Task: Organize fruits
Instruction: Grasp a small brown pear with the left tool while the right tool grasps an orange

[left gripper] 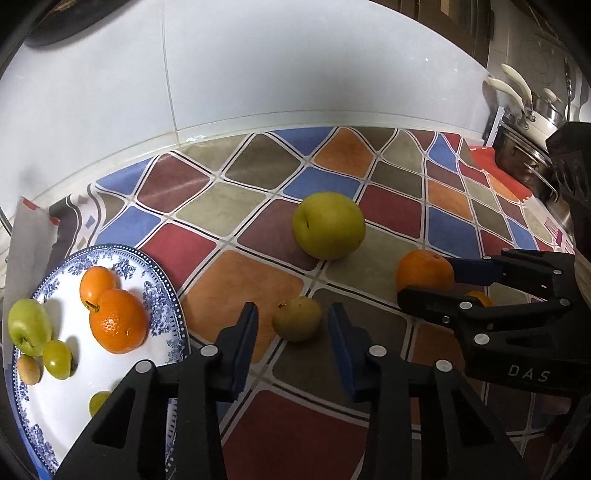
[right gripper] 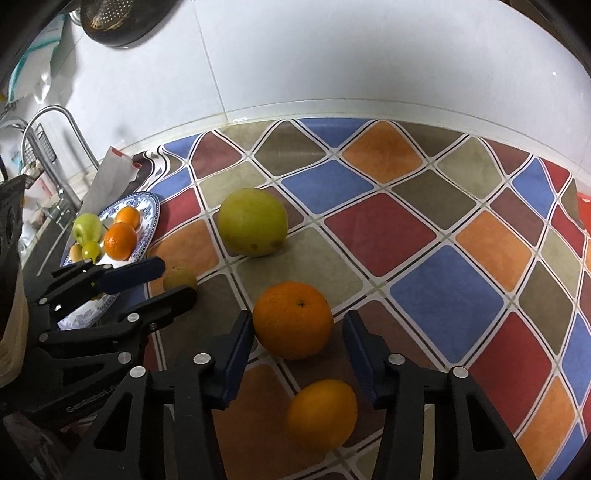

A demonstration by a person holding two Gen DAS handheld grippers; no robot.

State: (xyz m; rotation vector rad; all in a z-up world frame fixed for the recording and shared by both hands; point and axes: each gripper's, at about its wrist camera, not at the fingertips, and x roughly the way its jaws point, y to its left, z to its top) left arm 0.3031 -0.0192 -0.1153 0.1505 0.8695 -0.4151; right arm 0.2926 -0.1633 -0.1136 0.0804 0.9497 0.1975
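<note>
A small brownish-green fruit (left gripper: 297, 319) lies on the patterned mat between the fingertips of my left gripper (left gripper: 291, 314), with slim gaps to both pads; the gripper is open. My right gripper (right gripper: 299, 317) straddles an orange (right gripper: 293, 319). Its left pad touches the peel and its right pad stands just off it, so it is open. A smaller orange (right gripper: 321, 413) lies nearer, under the right gripper. A large yellow-green fruit (left gripper: 328, 225) rests further back. The blue-patterned plate (left gripper: 166, 295) at the left holds two oranges (left gripper: 118, 321), a green apple (left gripper: 29, 325) and small green fruits.
A white tiled wall (left gripper: 258, 74) borders the back of the mat. Steel pots with cream handles (left gripper: 532, 110) stand at the far right. At the far left are a sink tap (right gripper: 48, 122) and a dark colander (right gripper: 110, 22) on the wall.
</note>
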